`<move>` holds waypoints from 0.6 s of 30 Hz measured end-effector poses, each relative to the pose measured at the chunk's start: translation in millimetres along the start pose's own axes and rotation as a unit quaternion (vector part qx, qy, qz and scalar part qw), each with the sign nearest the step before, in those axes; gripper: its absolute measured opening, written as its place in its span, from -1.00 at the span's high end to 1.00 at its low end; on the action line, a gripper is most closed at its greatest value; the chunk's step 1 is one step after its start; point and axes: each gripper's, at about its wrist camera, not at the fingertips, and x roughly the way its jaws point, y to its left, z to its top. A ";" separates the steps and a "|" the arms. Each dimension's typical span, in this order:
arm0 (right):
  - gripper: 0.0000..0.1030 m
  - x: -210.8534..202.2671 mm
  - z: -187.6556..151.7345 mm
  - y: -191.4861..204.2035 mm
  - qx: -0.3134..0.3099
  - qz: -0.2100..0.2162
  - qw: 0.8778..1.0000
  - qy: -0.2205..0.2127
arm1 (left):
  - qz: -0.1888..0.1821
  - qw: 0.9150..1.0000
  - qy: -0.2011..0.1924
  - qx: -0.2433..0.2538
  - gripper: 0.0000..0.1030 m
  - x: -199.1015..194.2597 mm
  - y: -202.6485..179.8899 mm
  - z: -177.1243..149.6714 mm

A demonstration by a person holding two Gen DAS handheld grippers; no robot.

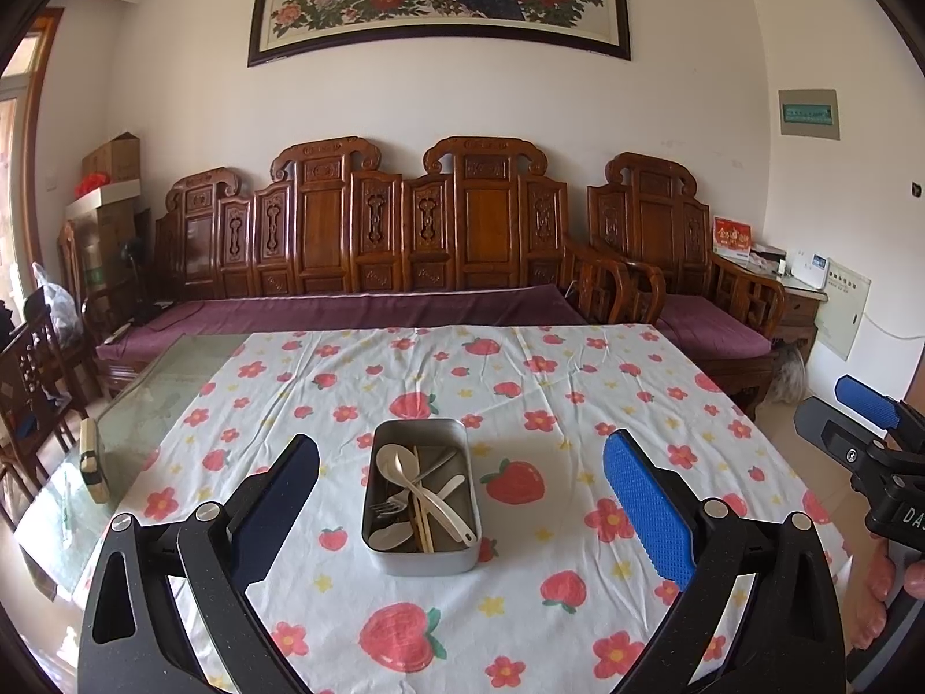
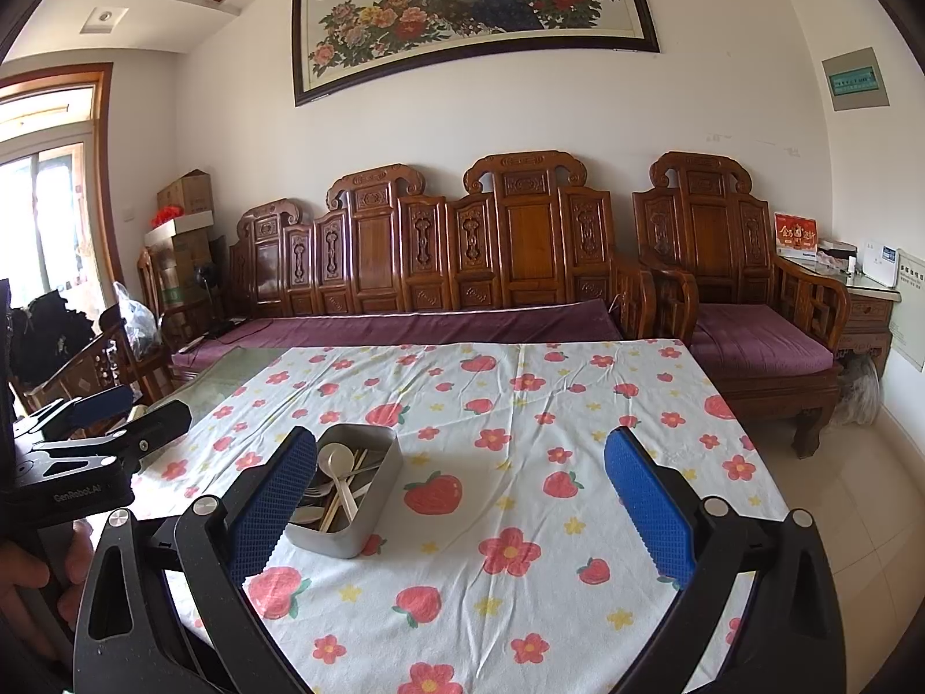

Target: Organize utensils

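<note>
While I hold both grippers above it, the table (image 1: pixel 144 405) shows a glass top, mostly covered by a white cloth printed with strawberries and red flowers (image 1: pixel 520 393). Behind it a carved dark-wood bench with purple cushions (image 1: pixel 358 243) stands against a white wall, with a matching armchair (image 2: pixel 746 266) to its right and a framed peacock-and-peony picture (image 2: pixel 474 6) above. Cardboard boxes (image 1: pixel 113 173) are stacked in the far left corner.

The grey rectangular metal tin (image 1: pixel 419 494) sits on the cloth near the middle. In it lie a white plastic spoon (image 1: pixel 425 488), a metal fork (image 1: pixel 390 503), pale wooden chopsticks (image 1: pixel 421 506) and other pale utensils, all jumbled together. My left gripper (image 1: pixel 462 491) has its jaws spread wide and holds nothing; the tin lies straight ahead between its blue pads, not touched. My right gripper (image 2: pixel 459 486) is likewise spread wide and empty, with the tin ahead near its left pad, partly hidden behind it.

In the right wrist view the left tool's black body reads "GenRobot.AI". In the left wrist view the right tool shows "DA", cut off by the edge.
</note>
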 end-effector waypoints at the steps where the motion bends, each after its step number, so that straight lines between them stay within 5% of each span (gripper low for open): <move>1: -0.95 0.0 0.0 0.0 0.000 0.000 1.000 0.000 | 0.000 1.000 0.000 0.000 -0.85 0.2 0.1 0.1; 18: -0.95 -0.3 -0.6 -0.2 0.000 0.000 1.000 0.000 | -0.001 1.000 0.000 -0.001 -0.85 -0.5 -0.5 2.9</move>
